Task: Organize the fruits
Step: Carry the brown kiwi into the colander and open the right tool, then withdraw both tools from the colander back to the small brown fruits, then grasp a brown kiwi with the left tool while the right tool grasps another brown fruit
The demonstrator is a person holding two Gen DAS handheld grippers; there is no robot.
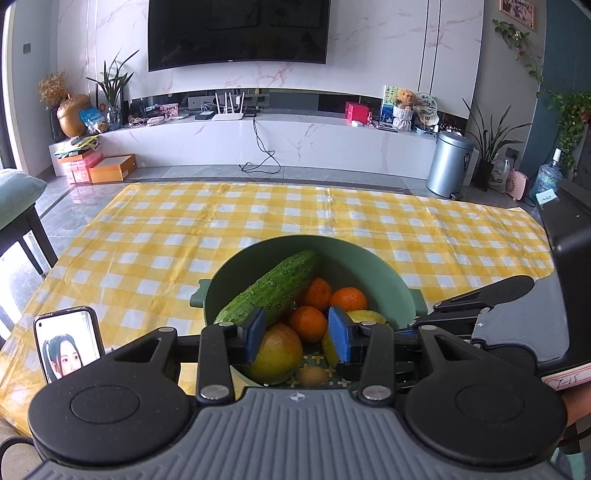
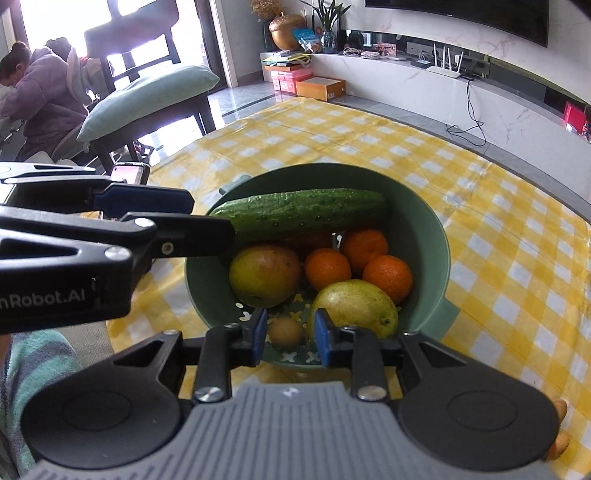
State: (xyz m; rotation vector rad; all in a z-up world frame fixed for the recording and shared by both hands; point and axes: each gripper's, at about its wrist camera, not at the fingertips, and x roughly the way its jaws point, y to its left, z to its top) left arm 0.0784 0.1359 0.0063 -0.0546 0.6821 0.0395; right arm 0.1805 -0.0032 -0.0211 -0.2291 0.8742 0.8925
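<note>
A green bowl full of fruit on the checked cloth.

The bowl (image 2: pixel 439 236) sits on the yellow cloth (image 2: pixel 517 258) and holds a cucumber (image 2: pixel 303 212), oranges (image 2: pixel 327 267), two pears (image 2: pixel 264 275) and a little brown fruit (image 2: pixel 286 330) (too small to name). The right gripper (image 2: pixel 289 338) is spread open just above that little fruit, not pinching it. The left gripper (image 1: pixel 297 334) hangs open over the bowl, holding nothing.

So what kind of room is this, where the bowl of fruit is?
Most likely a home living room. A big television hangs on a marble wall above a long low cabinet with a router and a teddy bear. Potted plants stand nearby, and the fruit bowl sits on a yellow checked tablecloth.
</note>
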